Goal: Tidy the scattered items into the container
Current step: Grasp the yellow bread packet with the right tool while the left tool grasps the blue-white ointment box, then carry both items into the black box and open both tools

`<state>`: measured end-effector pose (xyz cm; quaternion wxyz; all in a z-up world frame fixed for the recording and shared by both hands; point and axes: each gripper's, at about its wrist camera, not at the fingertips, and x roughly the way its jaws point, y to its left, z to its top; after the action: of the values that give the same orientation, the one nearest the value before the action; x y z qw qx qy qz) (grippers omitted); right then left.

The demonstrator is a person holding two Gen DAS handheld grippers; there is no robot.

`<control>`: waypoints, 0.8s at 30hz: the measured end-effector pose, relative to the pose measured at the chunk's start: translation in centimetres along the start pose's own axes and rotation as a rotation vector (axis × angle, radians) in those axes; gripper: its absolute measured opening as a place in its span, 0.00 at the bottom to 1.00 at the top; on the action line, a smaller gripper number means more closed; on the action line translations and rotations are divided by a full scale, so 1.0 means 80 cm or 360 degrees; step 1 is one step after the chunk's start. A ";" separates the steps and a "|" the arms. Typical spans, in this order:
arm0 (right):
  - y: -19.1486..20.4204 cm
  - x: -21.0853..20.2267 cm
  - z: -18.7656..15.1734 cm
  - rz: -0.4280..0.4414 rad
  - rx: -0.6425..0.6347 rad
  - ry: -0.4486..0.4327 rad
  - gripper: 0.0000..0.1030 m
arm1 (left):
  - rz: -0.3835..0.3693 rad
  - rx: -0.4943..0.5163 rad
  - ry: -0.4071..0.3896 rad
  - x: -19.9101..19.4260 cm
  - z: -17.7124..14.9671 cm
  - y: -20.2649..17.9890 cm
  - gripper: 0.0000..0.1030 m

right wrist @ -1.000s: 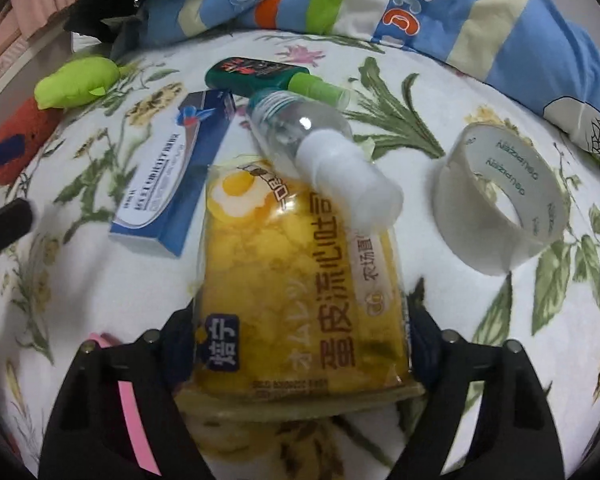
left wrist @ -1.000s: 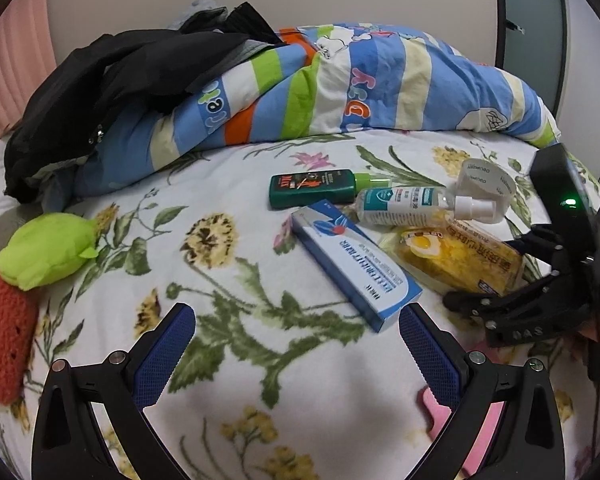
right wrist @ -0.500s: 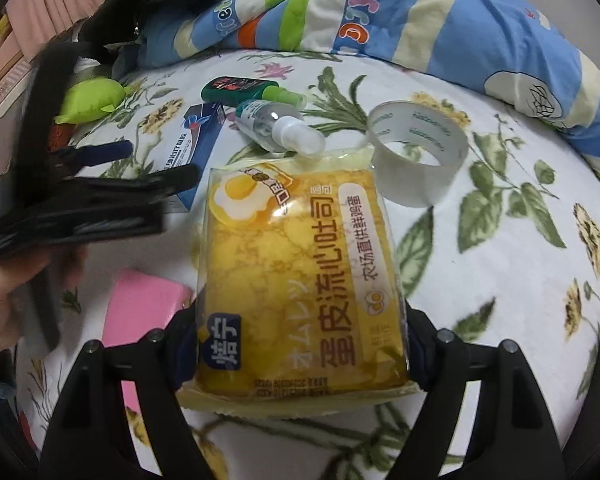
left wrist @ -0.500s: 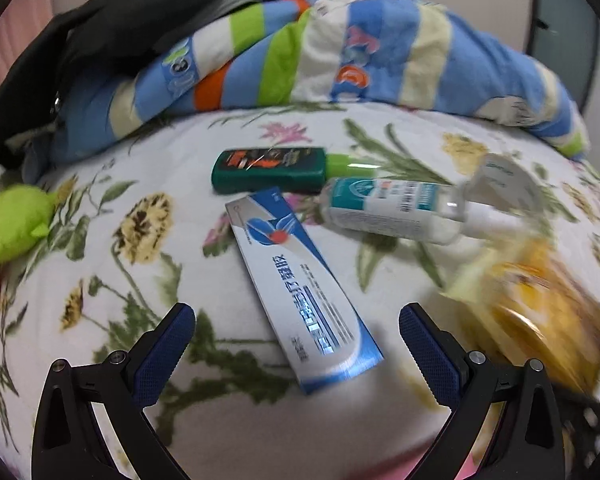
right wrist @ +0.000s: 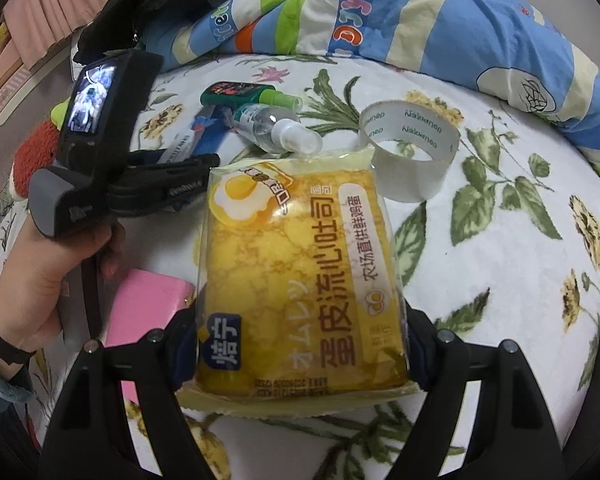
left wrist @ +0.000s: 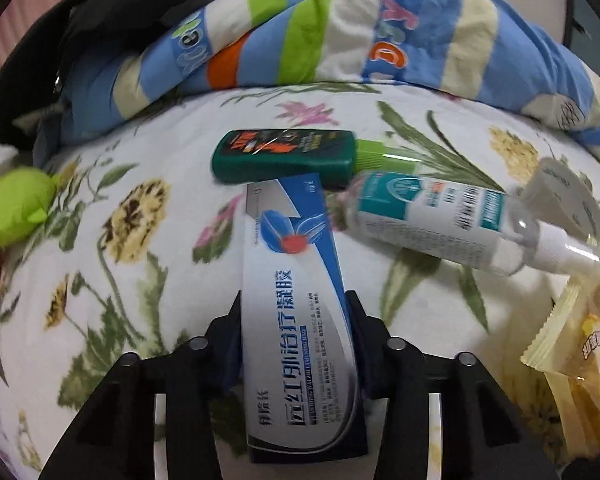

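My left gripper (left wrist: 296, 344) is shut on a blue and white medicine box (left wrist: 296, 308) that lies on the floral bed sheet. Beyond it lie a green bottle (left wrist: 284, 154) and a clear spray bottle (left wrist: 440, 224). My right gripper (right wrist: 300, 352) is shut on a yellow bread packet (right wrist: 300, 272) and holds it above the sheet. The packet's edge shows at the right of the left wrist view (left wrist: 572, 352). The left gripper (right wrist: 168, 184) shows at the left of the right wrist view. A pink container (right wrist: 148, 304) lies under it, partly hidden.
A roll of clear tape (right wrist: 408, 152) stands behind the packet. A striped quilt (left wrist: 340, 36) and a black jacket (left wrist: 112, 12) are piled at the back. A green and red plush toy (left wrist: 12, 212) lies at the left.
My left gripper moved forward and closed on the medicine box. My right gripper lifted the bread packet up and back from the bottles.
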<state>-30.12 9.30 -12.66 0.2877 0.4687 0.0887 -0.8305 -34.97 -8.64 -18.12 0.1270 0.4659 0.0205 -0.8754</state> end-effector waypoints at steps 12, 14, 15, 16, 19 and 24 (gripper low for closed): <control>0.013 -0.063 -0.023 0.0018 0.0034 -0.0079 0.78 | -0.0147 0.0037 -0.0197 -0.102 -0.036 0.012 0.42; 0.014 -0.085 -0.032 0.0018 0.0046 -0.0105 0.78 | -0.0170 0.0069 -0.0238 -0.131 -0.047 0.009 0.42; 0.014 -0.097 -0.037 0.0019 0.0054 -0.0118 0.78 | -0.0183 0.0085 -0.0260 -0.148 -0.054 0.006 0.42; 0.015 -0.109 -0.043 0.0021 0.0062 -0.0133 0.78 | -0.0204 0.0109 -0.0282 -0.169 -0.061 0.002 0.42; 0.019 -0.156 -0.067 0.0013 0.0093 -0.0184 0.78 | -0.0260 0.0179 -0.0343 -0.223 -0.076 -0.017 0.42; 0.000 -0.254 -0.118 -0.0062 0.0202 -0.0305 0.78 | -0.0406 0.0322 -0.0478 -0.326 -0.096 -0.076 0.43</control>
<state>-15.22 21.26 -0.96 0.2482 0.4027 0.0172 -0.8809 -16.31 3.69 -1.54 -0.0305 0.3343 -0.0279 -0.9416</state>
